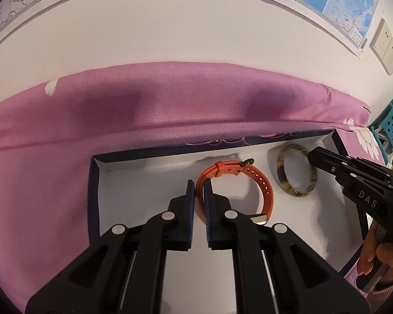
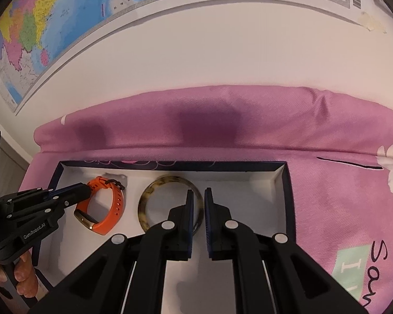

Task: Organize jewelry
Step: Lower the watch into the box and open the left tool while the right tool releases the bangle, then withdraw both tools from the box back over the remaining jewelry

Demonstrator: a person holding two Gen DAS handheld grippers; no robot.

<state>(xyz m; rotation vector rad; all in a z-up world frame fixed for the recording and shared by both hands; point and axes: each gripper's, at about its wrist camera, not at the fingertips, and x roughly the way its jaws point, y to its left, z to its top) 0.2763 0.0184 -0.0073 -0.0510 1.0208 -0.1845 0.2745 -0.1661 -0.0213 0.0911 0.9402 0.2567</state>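
Note:
A dark-blue box with a white inside point(image 1: 133, 183) point(image 2: 262, 183) lies on pink bedding. In it stand an orange watch point(image 1: 264, 183) point(image 2: 115, 206) and a tortoiseshell bangle point(image 1: 283, 164) point(image 2: 154, 188). My left gripper point(image 1: 199, 191) point(image 2: 87, 189) is shut on the orange watch's strap at its left side. My right gripper point(image 2: 199, 198) point(image 1: 310, 157) is shut on the bangle's right rim. Both pieces rest on or just above the box floor.
Pink flowered bedding point(image 1: 144, 110) point(image 2: 327, 130) surrounds the box and rises behind it. A white wall with a map point(image 2: 39, 26) is beyond. A teal perforated basket point(image 1: 390, 120) sits at the far right.

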